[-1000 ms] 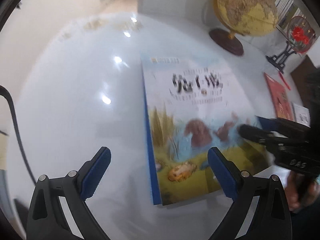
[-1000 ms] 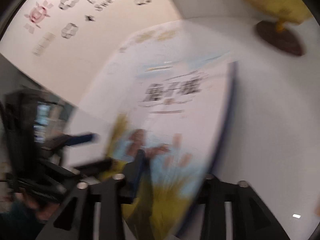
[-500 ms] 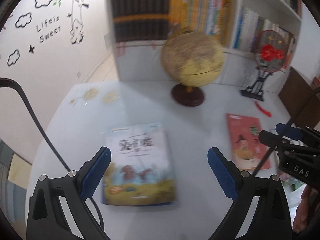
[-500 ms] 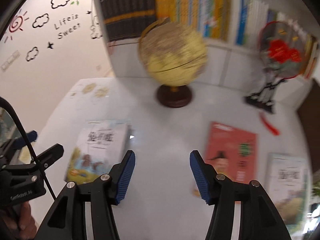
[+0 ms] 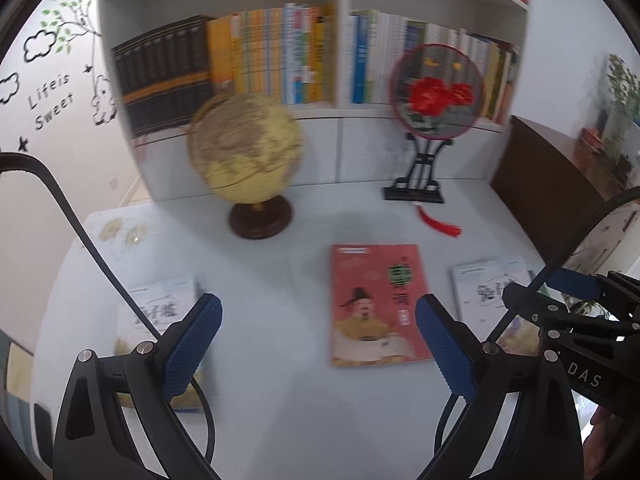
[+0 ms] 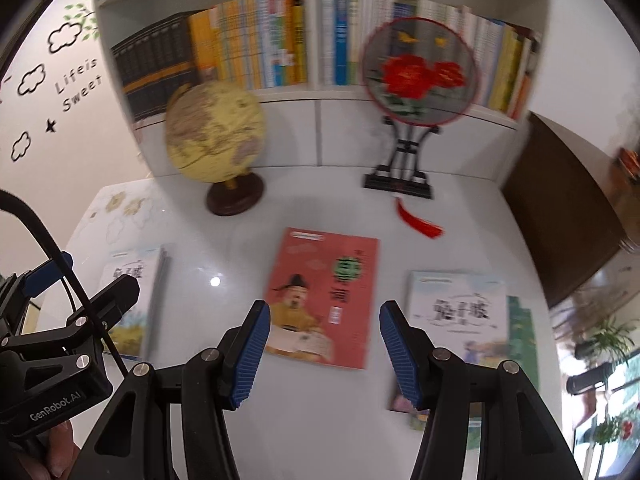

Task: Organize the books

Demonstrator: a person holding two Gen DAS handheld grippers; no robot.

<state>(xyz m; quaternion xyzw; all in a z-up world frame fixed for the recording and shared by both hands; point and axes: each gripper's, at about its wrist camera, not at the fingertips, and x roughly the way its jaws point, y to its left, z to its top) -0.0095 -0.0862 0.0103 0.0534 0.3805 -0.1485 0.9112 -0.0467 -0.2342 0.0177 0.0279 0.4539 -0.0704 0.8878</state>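
Three books lie flat on the white table (image 5: 300,420). A red book (image 5: 372,300) with a robed figure lies in the middle and also shows in the right wrist view (image 6: 320,296). A white picture book (image 5: 160,320) lies at the left, seen too in the right wrist view (image 6: 128,296). Another white picture book (image 6: 460,328) lies at the right on top of a further book, seen too in the left wrist view (image 5: 484,292). My left gripper (image 5: 318,344) is open and empty above the table's front. My right gripper (image 6: 324,350) is open and empty above the red book's near edge.
A yellow globe (image 5: 246,152) stands at the back left. A round fan with red flowers on a black stand (image 5: 434,96) and its red tassel (image 5: 438,224) are at the back right. A full bookshelf (image 5: 280,60) rises behind. A dark wooden cabinet (image 6: 568,216) is at the right.
Both grippers have pulled back and up from the left picture book, which the right gripper released on the table. The views now take in the whole table and bookshelf.
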